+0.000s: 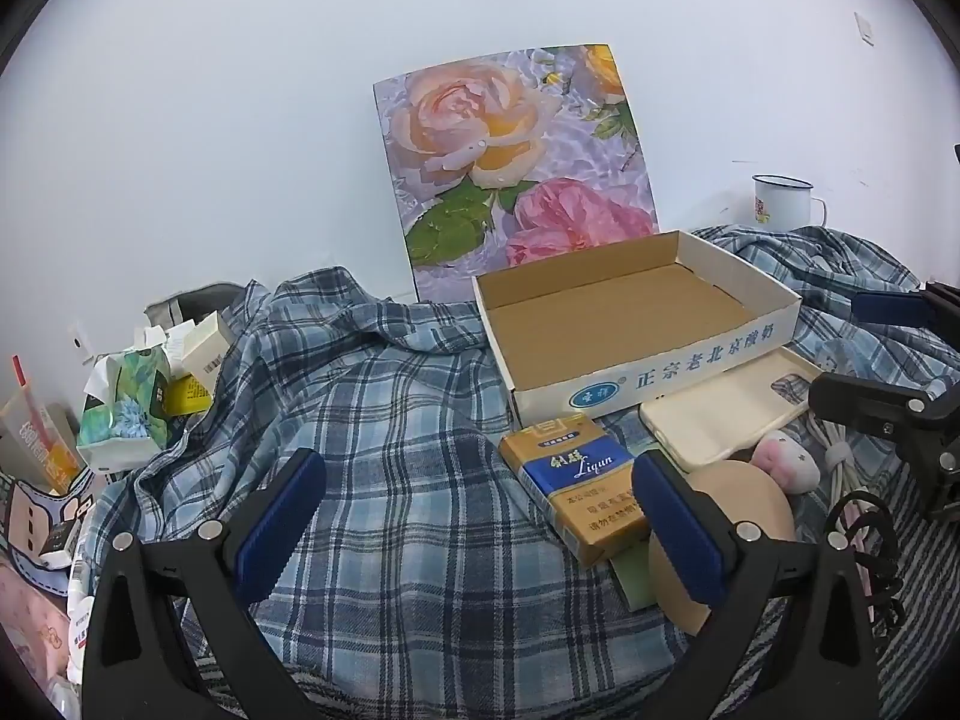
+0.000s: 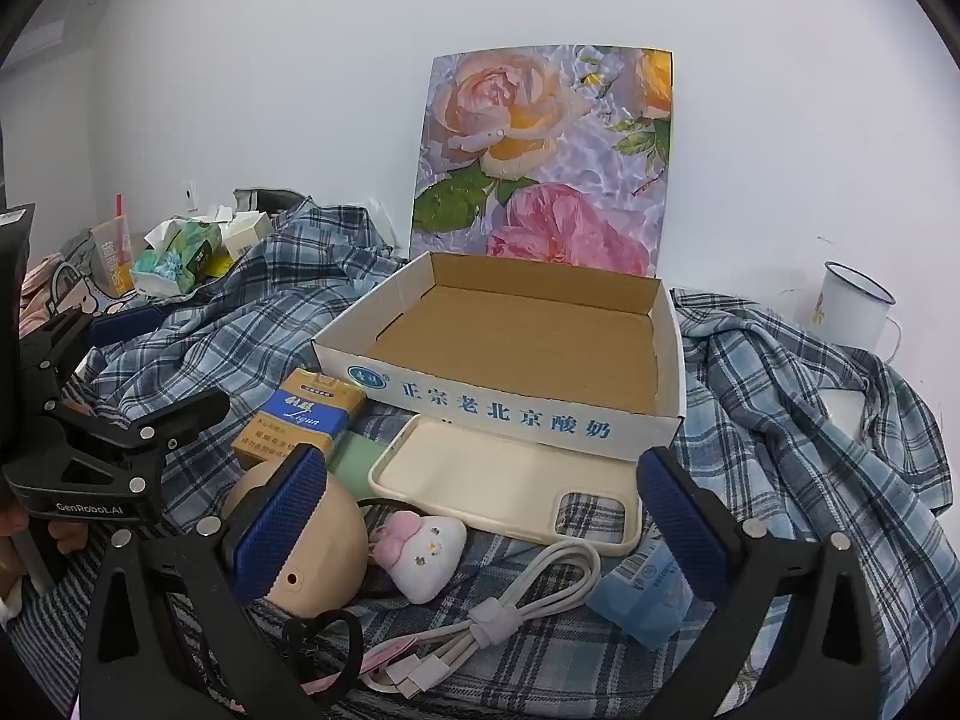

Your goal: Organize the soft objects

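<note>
Ideally, with both grippers, left point(image 1: 477, 525) and right point(image 2: 474, 519), spread wide and empty, you needed to pinch the plush point(image 2: 420, 552) beside the case point(image 2: 498, 483) squarely, then drop it into the box point(image 2: 510, 414).

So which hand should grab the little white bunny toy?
Probably the right gripper: the bunny toy lies right between its open jaws. The left gripper is open too, but over the plaid shirt.

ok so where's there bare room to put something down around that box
Inside the cardboard box: its floor is bare. Also the plaid shirt stretch left of the cigarette pack, under the open left tool. Crowded in front of the box: phone case, plush toy, white cable, blue packet.
</note>
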`<state>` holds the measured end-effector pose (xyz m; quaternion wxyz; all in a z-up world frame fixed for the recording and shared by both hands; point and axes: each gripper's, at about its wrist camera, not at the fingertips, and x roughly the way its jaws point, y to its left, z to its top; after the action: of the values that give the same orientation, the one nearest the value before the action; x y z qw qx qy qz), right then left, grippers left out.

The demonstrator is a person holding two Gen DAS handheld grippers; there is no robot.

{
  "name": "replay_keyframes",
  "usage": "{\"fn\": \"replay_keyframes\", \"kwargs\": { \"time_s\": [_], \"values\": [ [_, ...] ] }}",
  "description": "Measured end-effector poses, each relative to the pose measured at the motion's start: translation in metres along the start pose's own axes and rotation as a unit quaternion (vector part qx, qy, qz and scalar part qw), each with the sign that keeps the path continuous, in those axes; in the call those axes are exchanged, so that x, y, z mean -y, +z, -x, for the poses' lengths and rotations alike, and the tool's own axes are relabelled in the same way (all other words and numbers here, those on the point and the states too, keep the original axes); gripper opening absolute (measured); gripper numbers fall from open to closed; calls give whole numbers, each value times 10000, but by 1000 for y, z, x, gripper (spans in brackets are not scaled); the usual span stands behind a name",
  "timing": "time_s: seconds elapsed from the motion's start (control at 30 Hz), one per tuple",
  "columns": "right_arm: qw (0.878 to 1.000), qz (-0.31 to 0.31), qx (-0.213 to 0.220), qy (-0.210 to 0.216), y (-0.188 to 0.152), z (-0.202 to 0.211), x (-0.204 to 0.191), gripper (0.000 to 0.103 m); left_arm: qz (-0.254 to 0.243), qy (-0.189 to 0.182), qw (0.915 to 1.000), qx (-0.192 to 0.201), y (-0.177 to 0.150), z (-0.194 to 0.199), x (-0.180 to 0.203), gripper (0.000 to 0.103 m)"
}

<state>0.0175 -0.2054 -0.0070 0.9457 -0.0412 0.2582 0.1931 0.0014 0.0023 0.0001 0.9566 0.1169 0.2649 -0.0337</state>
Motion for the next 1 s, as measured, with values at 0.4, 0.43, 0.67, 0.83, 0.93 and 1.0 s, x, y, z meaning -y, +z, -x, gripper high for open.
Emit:
{"fn": "replay_keyframes", "kwargs": {
  "time_s": [0.4,0.43,0.67,0.83,0.93,1.0],
  "values": [
    [10000,-3,-16,2,0,-1,-1,103,-28,26,10000,8,3,4,2,103],
    [10000,-6,-17,4,0,-1,-1,103,-28,25,10000,12,3,5,2,103],
    [10000,-7,-18,2,0,-1,-1,103,-32,25,10000,5,3,4,2,103],
    [10000,0,-19,-3,2,0,-2,103,-33,24,10000,12,3,4,2,103],
    [10000,9,-11,-9,0,-1,-2,103,-34,25,10000,10,3,4,2,103],
    [10000,7,-5,-8,0,0,-2,103,-33,25,10000,8,3,4,2,103]
  ]
}}
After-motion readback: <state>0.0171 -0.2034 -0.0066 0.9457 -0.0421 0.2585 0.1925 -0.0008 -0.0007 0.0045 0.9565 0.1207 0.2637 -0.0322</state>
